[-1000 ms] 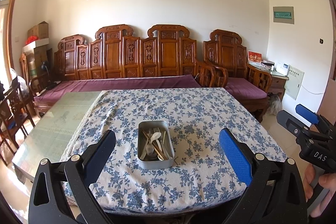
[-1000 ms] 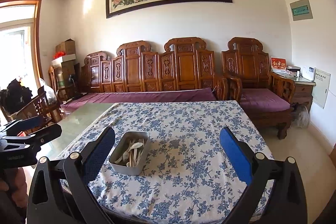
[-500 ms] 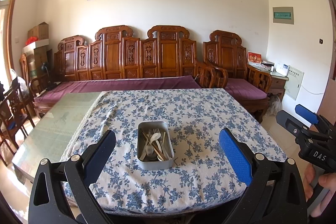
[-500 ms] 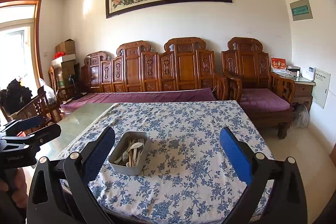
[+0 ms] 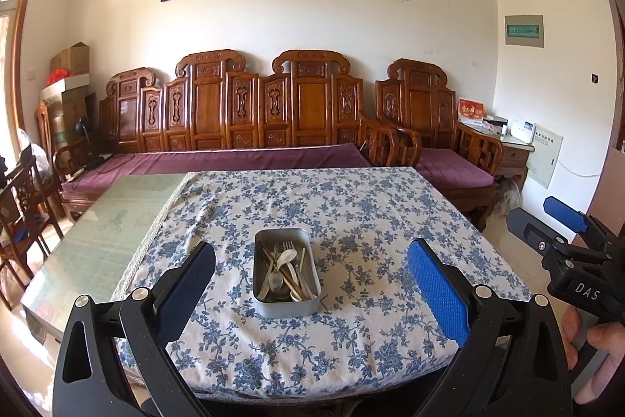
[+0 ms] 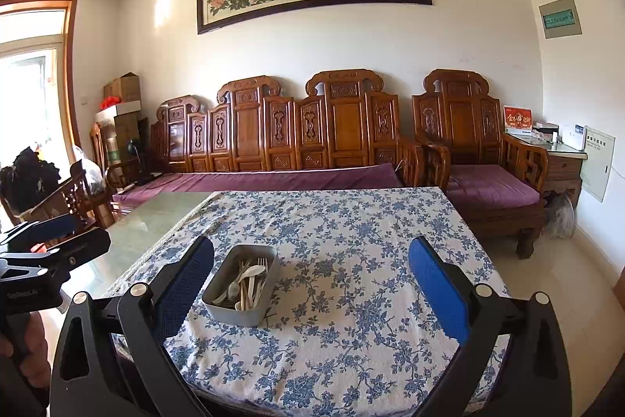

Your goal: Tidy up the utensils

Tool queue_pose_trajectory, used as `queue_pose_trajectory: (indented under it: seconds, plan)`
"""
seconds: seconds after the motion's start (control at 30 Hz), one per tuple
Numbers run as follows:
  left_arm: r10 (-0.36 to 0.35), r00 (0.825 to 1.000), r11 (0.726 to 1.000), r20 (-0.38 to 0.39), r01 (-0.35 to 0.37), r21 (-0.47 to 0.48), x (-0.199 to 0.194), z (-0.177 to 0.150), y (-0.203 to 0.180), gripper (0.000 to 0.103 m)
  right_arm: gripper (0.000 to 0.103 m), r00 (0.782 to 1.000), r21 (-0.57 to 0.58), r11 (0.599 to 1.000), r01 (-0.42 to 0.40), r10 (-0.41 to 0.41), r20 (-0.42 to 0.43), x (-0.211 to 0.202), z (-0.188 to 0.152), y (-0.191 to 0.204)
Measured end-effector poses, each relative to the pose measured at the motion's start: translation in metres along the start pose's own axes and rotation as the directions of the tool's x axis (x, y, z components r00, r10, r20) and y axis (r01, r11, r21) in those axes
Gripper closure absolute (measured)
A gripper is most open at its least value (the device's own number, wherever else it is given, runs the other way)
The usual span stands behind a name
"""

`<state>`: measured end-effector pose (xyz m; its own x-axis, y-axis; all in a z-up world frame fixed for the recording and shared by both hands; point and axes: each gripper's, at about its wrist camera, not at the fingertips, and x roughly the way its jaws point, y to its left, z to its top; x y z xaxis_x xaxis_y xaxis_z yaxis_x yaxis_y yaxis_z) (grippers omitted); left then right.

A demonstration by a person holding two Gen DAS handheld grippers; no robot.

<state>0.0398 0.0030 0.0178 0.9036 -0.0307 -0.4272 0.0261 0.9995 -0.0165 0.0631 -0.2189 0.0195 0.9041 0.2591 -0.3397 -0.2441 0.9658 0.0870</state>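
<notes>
Both grippers hover short of the near table edge, the left gripper [image 5: 310, 280] and the right gripper [image 6: 310, 280] each with jaws spread wide and nothing between them. The grey metal tin [image 5: 286, 272] sits on the blue floral tablecloth [image 5: 351, 213] near the front edge, piled with utensils [image 5: 285, 268]: forks, pale spoons, chopsticks. A hand [image 5: 597, 342] grips the right tool's handle.

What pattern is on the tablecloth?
Small blue flowers on white; the tablecloth shows best in the right wrist view.
</notes>
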Motion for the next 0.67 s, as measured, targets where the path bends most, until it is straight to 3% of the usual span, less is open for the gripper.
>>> queue_pose_trajectory:
  seconds: [0.67]
  plan:
    - [-0.005, 1.000, 1.000, 0.003, 0.005, -0.001, -0.0036, -0.0003, 0.0012, 0.008, 0.003, 1.000, 0.000, 1.000, -0.006, 0.006, 0.001, 0.0003, 0.0004, 0.0031]
